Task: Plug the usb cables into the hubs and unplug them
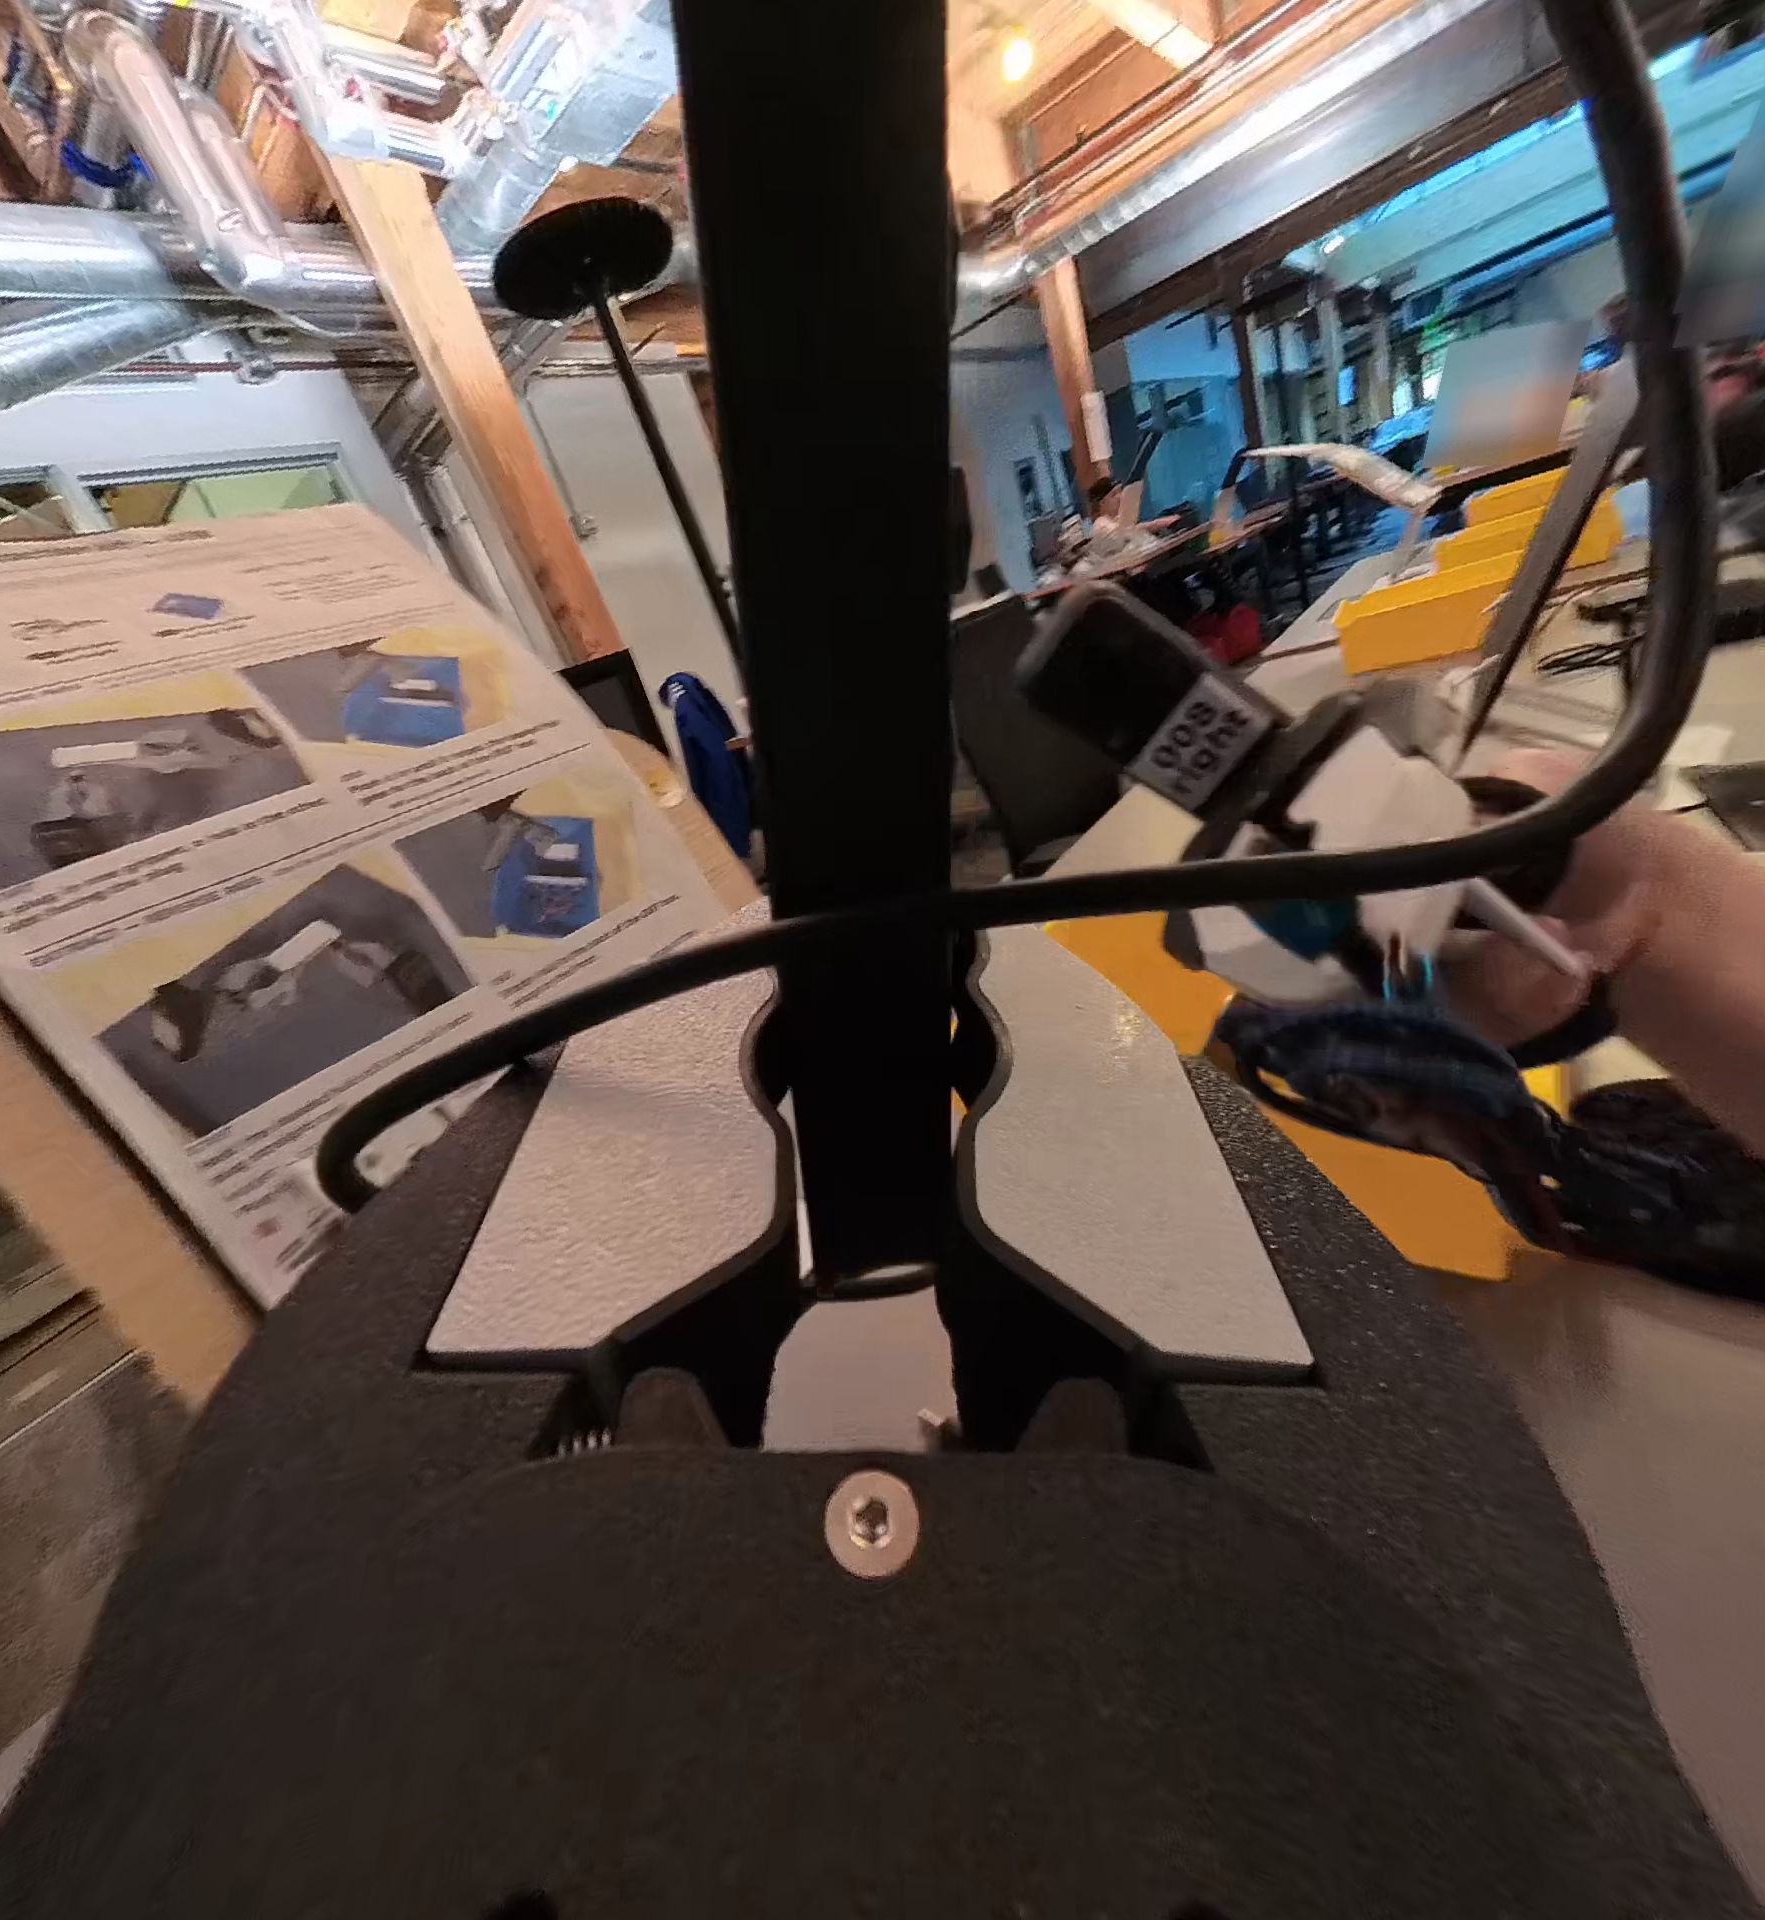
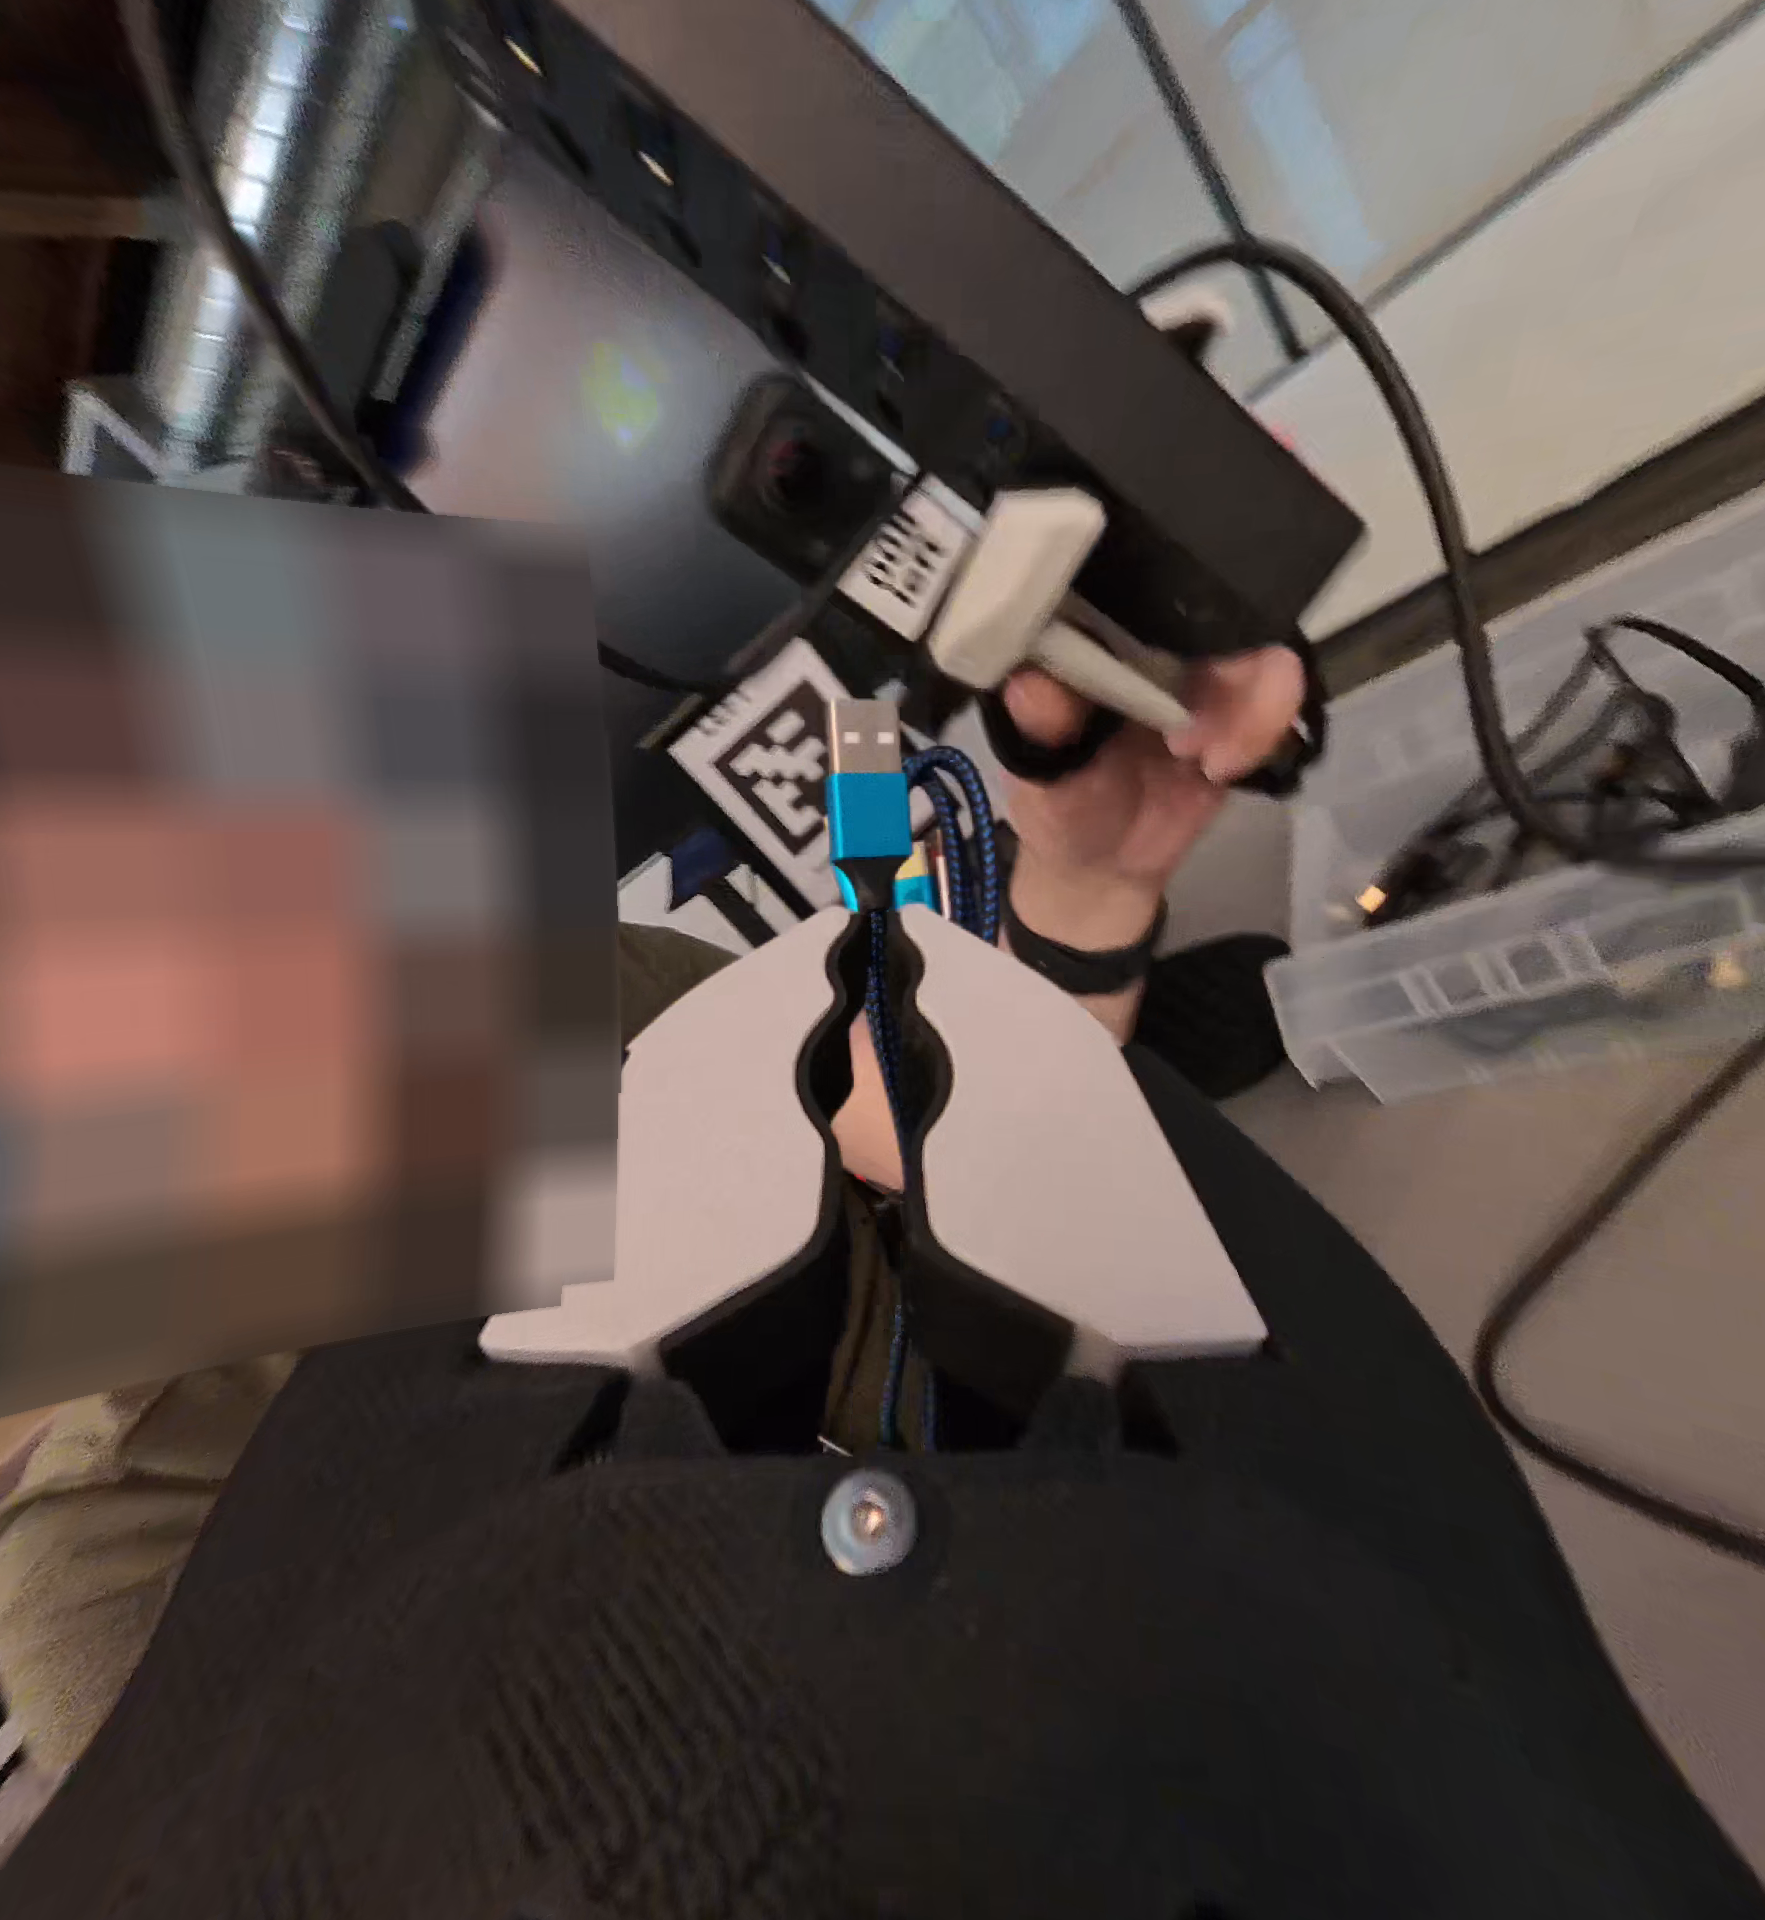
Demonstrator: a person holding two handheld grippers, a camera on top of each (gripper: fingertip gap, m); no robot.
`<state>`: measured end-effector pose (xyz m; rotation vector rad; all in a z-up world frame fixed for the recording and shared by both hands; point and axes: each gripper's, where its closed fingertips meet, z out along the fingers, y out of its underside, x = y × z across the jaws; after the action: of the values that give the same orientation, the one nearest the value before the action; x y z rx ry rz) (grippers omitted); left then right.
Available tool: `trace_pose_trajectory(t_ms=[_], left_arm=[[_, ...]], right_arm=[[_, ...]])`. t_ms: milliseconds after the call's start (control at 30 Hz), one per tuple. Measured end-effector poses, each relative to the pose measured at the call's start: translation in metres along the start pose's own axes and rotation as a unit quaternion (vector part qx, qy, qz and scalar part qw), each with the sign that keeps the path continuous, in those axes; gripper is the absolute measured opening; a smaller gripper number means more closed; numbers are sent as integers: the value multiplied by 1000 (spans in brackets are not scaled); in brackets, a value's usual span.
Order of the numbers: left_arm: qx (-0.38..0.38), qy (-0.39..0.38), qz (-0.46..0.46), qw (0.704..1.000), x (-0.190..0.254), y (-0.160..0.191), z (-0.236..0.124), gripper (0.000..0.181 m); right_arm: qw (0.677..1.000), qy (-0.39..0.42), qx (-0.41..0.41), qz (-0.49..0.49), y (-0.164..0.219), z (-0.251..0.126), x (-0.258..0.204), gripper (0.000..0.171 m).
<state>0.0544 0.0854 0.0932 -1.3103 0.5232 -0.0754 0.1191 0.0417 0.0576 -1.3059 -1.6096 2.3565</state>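
In the right wrist view the right tongs point(image 2: 873, 925) are pinched on a blue braided usb cable point(image 2: 883, 1039), its blue-shelled plug point(image 2: 865, 800) standing upright just past the tips with the metal end bare and in no port. At about one o'clock beyond it the person's left hand point(image 2: 1117, 790) carries the other tool, and the long black hub point(image 2: 961, 312) runs aslant from eleven to two o'clock; whether any of its ports are filled cannot be told through the blur. In the left wrist view the left tongs point(image 1: 865, 997) are clamped on that same black hub point(image 1: 816, 520), which rises toward twelve o'clock, its own black lead point(image 1: 1065, 888) looping across. So, as I judge it, hub and cable are both in hand but this plug is not yet in, and the unplugging is also left. Farther off lie the grey table point(image 2: 1480, 1195), a clear tray point(image 2: 1584, 956) at three o'clock, an instruction sheet point(image 1: 234, 779) at nine, yellow bins point(image 1: 1460, 592) and ceiling ducts point(image 1: 78, 270).
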Motion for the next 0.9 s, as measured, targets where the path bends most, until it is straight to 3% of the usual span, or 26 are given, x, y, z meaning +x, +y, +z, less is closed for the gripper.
trace_pose_trajectory(t_ms=[100, 300, 467, 533, 667, 800, 900], left_arm=[[-17, -33, 7, 999, -19, 2, -13, 26], [4, -33, -21, 999, -27, -8, -25, 26], [3, -25, -18, 1000, -23, -10, -26, 26], [2, -22, -19, 1000, -22, -10, -25, 26], [1, -15, -22, 1000, -20, -8, -23, 26], [-5, -10, -22, 1000, -18, -5, -19, 26], [-8, -9, -22, 1000, -17, -5, -17, 26]], right_arm=[[996, 66, -25, 56, 28, 7, 29, 4], [965, 101, -161, 183, 132, 37, 78, 4], [931, 171, -229, 229, 185, 29, 135, 4], [918, 210, -263, 212, 199, 21, 152, 4], [926, 233, -252, 159, 193, 18, 162, 6], [920, 311, -236, 40, 176, 10, 163, 10], [886, 399, -217, -90, 154, 7, 154, 19]])
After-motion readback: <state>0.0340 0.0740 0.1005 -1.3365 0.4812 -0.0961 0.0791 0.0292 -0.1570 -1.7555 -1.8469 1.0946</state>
